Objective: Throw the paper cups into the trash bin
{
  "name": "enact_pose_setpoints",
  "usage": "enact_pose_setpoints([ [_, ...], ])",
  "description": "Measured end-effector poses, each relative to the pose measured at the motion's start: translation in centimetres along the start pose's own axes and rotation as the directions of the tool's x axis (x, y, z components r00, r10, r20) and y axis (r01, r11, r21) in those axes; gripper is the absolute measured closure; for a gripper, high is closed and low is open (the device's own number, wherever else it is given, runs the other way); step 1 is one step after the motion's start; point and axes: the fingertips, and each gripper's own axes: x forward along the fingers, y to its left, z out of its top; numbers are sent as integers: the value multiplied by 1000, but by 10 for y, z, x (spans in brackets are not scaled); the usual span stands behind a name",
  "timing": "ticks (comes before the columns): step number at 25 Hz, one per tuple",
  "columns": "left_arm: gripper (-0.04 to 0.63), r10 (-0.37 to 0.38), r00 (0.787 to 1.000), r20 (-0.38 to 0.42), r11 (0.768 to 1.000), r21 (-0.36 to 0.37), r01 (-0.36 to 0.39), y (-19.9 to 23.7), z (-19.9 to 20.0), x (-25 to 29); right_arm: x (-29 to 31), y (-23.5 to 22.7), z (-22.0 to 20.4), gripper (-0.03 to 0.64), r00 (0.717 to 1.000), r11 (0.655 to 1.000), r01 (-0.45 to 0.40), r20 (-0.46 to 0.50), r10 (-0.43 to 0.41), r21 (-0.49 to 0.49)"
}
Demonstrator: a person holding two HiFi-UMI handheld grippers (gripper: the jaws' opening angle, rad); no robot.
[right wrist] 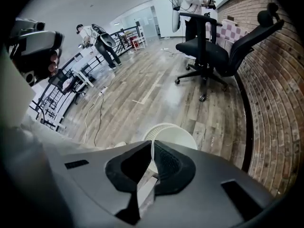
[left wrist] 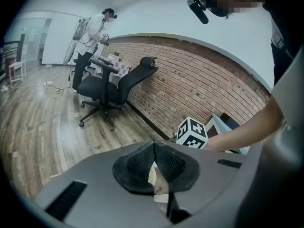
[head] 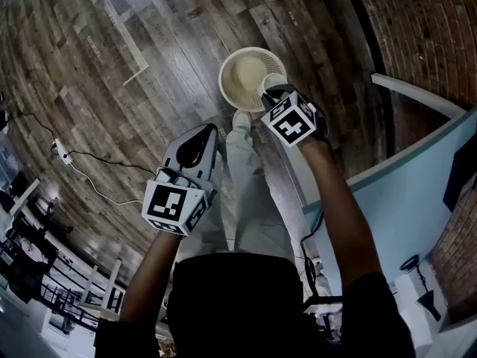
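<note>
Straight below me a white mesh trash bin (head: 246,73) stands on the wooden floor. My right gripper (head: 276,95) hangs at the bin's right rim, shut on the thin wall of a white paper cup (head: 273,81). In the right gripper view the cup's rim (right wrist: 152,146) shows as a white edge pinched between the black pads, with the bin (right wrist: 153,131) just beyond. My left gripper (head: 204,134) is held lower left of the bin, jaws shut with nothing in them. In the left gripper view its pads (left wrist: 142,163) meet, and the right gripper's marker cube (left wrist: 192,132) shows ahead.
My own legs and a shoe (head: 241,119) stand just short of the bin. A light blue desk (head: 417,185) and a brick wall (head: 425,28) lie to the right. A black office chair (right wrist: 213,46) stands farther off. A power strip with its cable (head: 63,154) lies on the floor at left.
</note>
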Motion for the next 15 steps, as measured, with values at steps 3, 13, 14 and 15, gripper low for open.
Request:
enact_pose_setpoints([
  [3, 591, -13, 1000, -7, 1000, 5, 13, 8, -8, 13, 20, -5, -4, 597, 1000, 1000, -5, -10, 5, -5],
  [13, 591, -14, 999, -52, 998, -57, 11, 31, -56, 42, 99, -8, -27, 597, 996, 996, -63, -68, 59, -59],
  [14, 591, -15, 998, -58, 998, -61, 11, 33, -61, 44, 106, -8, -29, 597, 996, 996, -63, -75, 58, -69],
  [15, 591, -13, 998, -62, 998, -66, 9, 35, -64, 47, 114, -9, -32, 597, 995, 995, -63, -84, 56, -83],
])
